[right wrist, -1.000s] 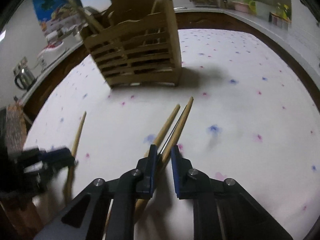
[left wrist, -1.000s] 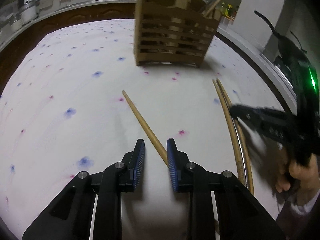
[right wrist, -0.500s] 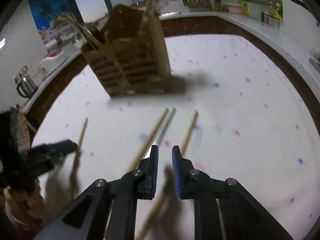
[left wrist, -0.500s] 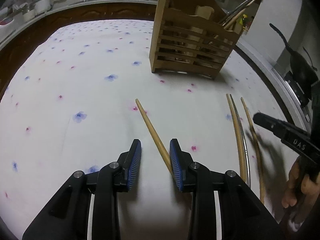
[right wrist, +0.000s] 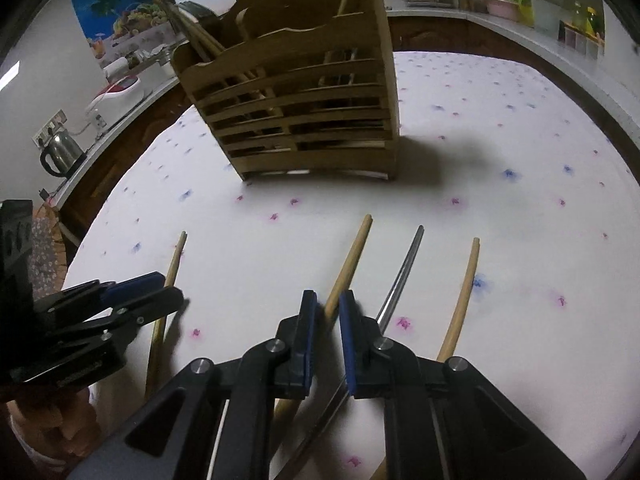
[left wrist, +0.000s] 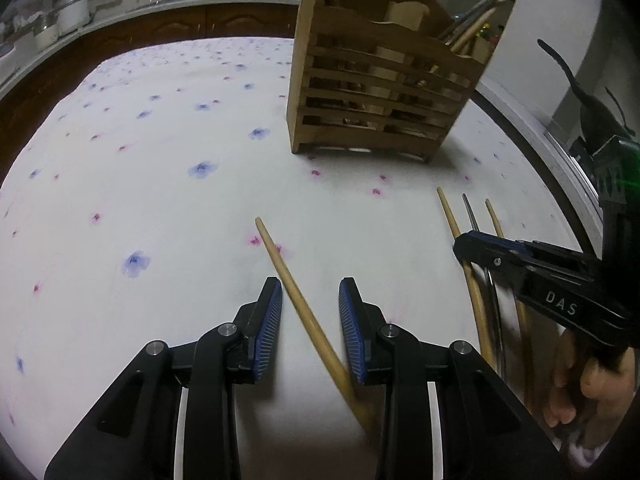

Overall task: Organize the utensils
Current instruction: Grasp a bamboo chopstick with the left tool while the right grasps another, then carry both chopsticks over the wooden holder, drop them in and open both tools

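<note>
A slatted wooden utensil holder [left wrist: 380, 112] [right wrist: 304, 120] stands on the flowered cloth with several sticks in it. One wooden chopstick [left wrist: 280, 260] [right wrist: 176, 260] lies slanted between the parted jaws of my left gripper [left wrist: 310, 284] [right wrist: 172, 290]; its pads do not press on it. To the right lie a wooden chopstick [right wrist: 354, 252] [left wrist: 448, 212], a metal chopstick [right wrist: 406, 264] [left wrist: 468, 212] and another wooden chopstick [right wrist: 466, 280] [left wrist: 494, 216], fanned apart. My right gripper [right wrist: 328, 296] [left wrist: 460, 242] straddles the leftmost of these, jaws narrow and closing, the stick still flat on the cloth.
The white cloth [left wrist: 160, 200] with blue and pink flowers covers the table, with dark wooden cabinets around it. A kettle [right wrist: 60, 154] and a white appliance [right wrist: 116, 88] sit on the counter to the left. A person's hand [left wrist: 592, 380] grips the right tool.
The three right-hand sticks went from a tight bundle to a fan. My right gripper rose off them, then came down over the leftmost one. My left gripper shifted, with its chopstick still between the jaws.
</note>
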